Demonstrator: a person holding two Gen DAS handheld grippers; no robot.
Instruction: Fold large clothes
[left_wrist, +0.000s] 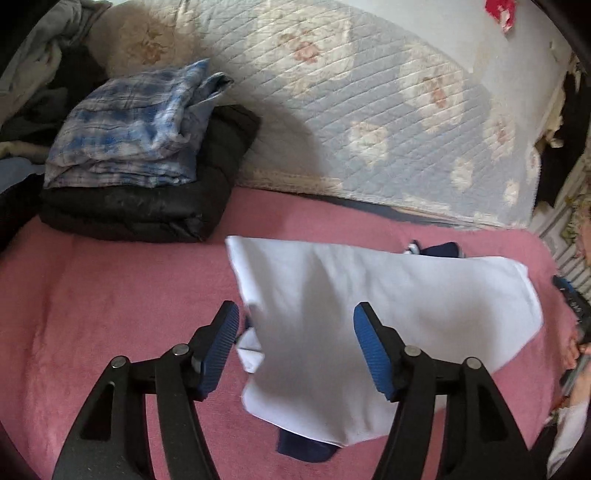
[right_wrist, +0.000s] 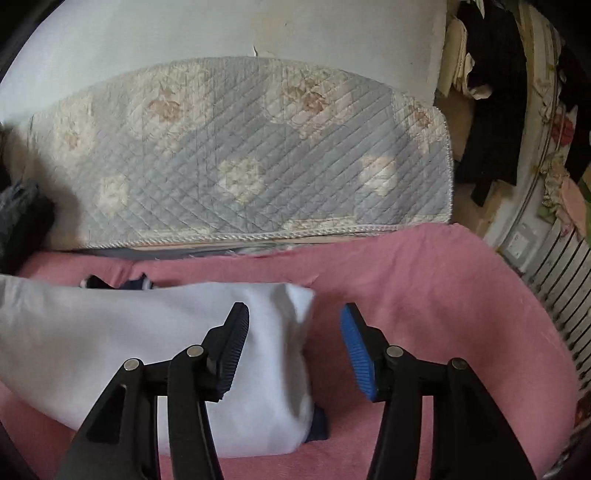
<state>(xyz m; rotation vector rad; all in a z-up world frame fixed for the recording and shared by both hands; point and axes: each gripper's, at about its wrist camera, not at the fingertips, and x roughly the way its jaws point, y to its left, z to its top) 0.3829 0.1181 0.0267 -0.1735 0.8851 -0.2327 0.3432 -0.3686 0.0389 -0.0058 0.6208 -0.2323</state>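
Note:
A white garment with dark navy trim lies folded over on the pink bed cover. My left gripper is open and empty, hovering over the garment's left edge. In the right wrist view the same white garment lies at lower left, with navy trim peeking out at its near right corner. My right gripper is open and empty above the garment's right edge. The right gripper's body also shows at the left wrist view's right edge.
A stack of folded clothes, a blue plaid piece on a black jacket, sits at the back left. A quilted floral blanket rises behind the bed. More loose clothes lie far left. A radiator and hanging clothes stand at right.

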